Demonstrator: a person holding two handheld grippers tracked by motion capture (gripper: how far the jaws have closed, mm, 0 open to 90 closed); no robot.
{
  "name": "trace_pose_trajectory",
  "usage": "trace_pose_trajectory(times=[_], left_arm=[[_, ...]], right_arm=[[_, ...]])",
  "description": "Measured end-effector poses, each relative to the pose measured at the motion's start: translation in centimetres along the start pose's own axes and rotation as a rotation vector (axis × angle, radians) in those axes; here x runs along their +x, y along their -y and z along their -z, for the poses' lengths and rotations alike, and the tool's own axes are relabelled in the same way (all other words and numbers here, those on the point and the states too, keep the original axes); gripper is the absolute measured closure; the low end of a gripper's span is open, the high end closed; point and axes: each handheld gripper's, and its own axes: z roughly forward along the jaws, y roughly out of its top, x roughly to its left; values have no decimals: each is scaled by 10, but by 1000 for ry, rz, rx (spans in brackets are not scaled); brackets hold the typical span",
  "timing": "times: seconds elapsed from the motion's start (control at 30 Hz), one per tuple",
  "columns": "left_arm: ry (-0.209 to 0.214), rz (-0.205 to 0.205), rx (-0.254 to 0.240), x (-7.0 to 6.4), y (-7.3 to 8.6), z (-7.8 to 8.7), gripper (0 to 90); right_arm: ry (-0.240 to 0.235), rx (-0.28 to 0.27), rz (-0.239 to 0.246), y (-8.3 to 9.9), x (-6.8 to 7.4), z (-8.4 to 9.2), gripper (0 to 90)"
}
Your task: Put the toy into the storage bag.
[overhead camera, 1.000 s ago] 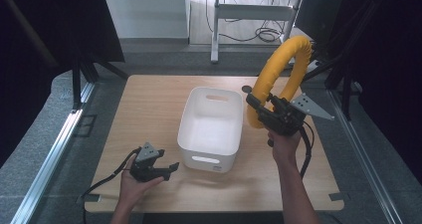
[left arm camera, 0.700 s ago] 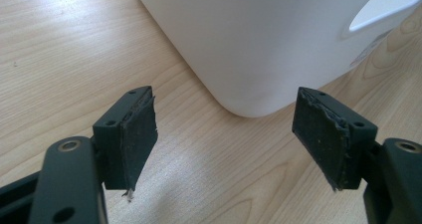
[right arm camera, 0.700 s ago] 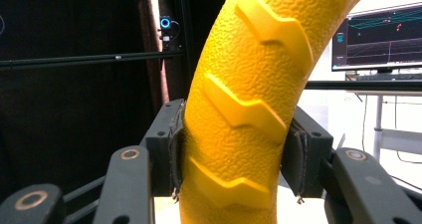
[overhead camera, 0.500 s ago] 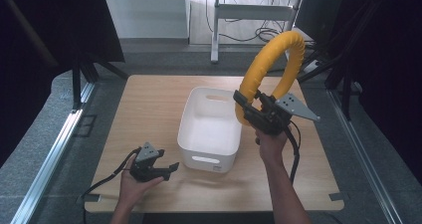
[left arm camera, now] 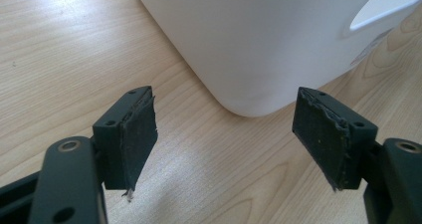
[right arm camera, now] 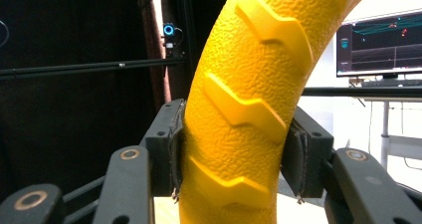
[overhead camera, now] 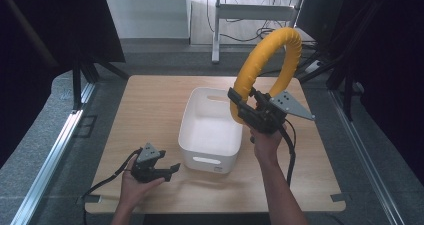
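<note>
One yellow ring (overhead camera: 270, 65) with a pebbled skin and raised zigzag ribs is hanging in the air above the right half of the desk (overhead camera: 150, 110), its lower left arc reaching just over the right rim of the white tub (overhead camera: 210, 130). The right gripper (overhead camera: 243, 107) is clamping that arc, its jaws pressing in from both sides, as the right gripper view is showing with the ring (right arm camera: 249, 99) squeezed between the two pads.

The tub is sitting near the middle of the desk, a little toward the near edge, with a handle slot in its near wall and another in its far wall. It is standing directly between the two grippers. The left gripper (overhead camera: 170, 169) is resting by the near left part of the desk, its jaws spread apart and holding nothing, pointing at the tub's rounded near corner (left arm camera: 249, 50), which is lying just ahead of the pads.

The desk is showing a pale wood grain and rounded corners. Grey carpet is running around it, metal rails are lying along both sides, and black curtains are hanging left and right. Beyond the far edge, a pale frame on legs is standing with cables on the floor, and a lit screen (right arm camera: 380, 42) is glowing in the right gripper view.
</note>
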Motion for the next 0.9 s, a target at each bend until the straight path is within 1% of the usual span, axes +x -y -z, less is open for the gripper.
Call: trace_pose_trajectory(times=[0.1, 0.33, 0.4, 0.43, 0.5, 0.57, 0.63, 0.67, 0.73, 0.77, 0.9], left_arm=[[2, 0, -1, 0, 0, 0, 255], [3, -1, 0, 0, 0, 0, 255], [4, -1, 1, 0, 0, 0, 255], [3, -2, 1, 0, 0, 0, 255], [4, -2, 1, 0, 0, 0, 255], [3, -2, 1, 0, 0, 0, 254], [4, -2, 1, 0, 0, 0, 255], [5, -1, 1, 0, 0, 0, 255], [5, -1, 0, 0, 0, 0, 255], [6, -1, -1, 0, 0, 1, 255], [5, -2, 1, 0, 0, 0, 255]], right_arm=[[-6, -6, 19, -2, 7, -4, 486], [-28, -11, 27, -3, 18, -11, 486], [-33, -7, 27, -3, 19, -11, 486], [-38, -11, 26, -2, 23, -14, 486], [-38, -6, 32, -2, 24, -14, 486], [-44, -9, 26, 0, 30, -18, 486], [-46, -10, 29, 1, 32, -19, 486], [-48, -6, 34, 3, 36, -21, 486], [-49, -4, 34, 3, 37, -22, 486], [-52, -3, 36, 5, 41, -24, 486], [-66, 0, 39, 8, 46, -28, 486]])
